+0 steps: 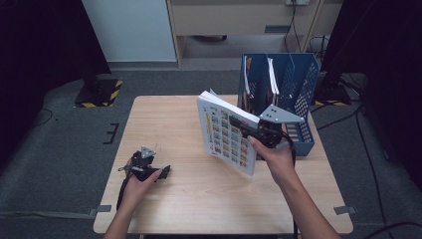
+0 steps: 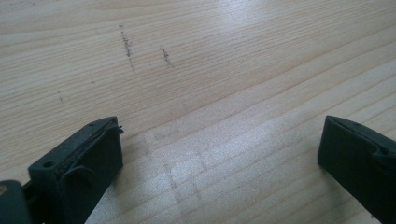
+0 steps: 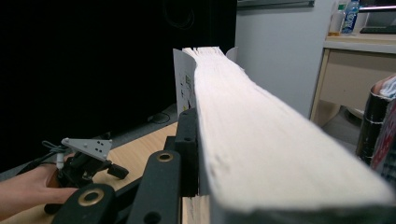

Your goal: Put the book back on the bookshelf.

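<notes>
No text readable anywhere: book (image 1: 226,133) cover carries a grid of small coloured picture squares with a yellow strip down one side, print too small to make out; the hazard-striped base (image 1: 102,92) on the floor shows yellow-black stripes, no lettering.

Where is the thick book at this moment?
In the high view, the thick book is held above the table's right half by the right hand-held gripper, just left of the blue file rack.
</notes>
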{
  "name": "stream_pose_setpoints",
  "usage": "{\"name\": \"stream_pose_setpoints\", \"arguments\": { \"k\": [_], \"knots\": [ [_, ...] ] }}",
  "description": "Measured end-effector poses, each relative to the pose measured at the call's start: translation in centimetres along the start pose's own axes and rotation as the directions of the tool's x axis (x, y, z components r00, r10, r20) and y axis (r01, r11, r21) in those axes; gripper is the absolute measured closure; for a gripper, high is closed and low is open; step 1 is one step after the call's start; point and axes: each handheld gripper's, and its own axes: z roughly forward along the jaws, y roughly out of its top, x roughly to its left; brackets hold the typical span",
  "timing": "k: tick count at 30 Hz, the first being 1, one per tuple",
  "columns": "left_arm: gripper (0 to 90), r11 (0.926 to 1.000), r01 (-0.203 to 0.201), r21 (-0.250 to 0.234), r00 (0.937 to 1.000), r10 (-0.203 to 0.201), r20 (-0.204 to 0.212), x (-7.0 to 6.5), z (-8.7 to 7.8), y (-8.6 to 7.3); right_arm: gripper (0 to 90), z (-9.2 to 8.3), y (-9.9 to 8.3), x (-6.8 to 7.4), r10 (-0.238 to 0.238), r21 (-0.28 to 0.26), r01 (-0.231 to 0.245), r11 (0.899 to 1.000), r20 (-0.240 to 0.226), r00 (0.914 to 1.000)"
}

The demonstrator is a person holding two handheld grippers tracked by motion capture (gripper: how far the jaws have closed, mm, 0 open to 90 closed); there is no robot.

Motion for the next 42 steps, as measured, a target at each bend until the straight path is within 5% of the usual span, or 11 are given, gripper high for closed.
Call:
{"name": "stream_pose_setpoints", "arguments": {
  "k": [42],
  "knots": [
    [0.0, 1.0000, 0.002, -0.001, 1.0000, -0.002, -0.002, 0.0, 0.0, 0.0, 73.6, -6.2, -1.7, -1.6, -0.006, -0.014, 0.006, 1.000, 0.016, 0.9999]
  ]
}}
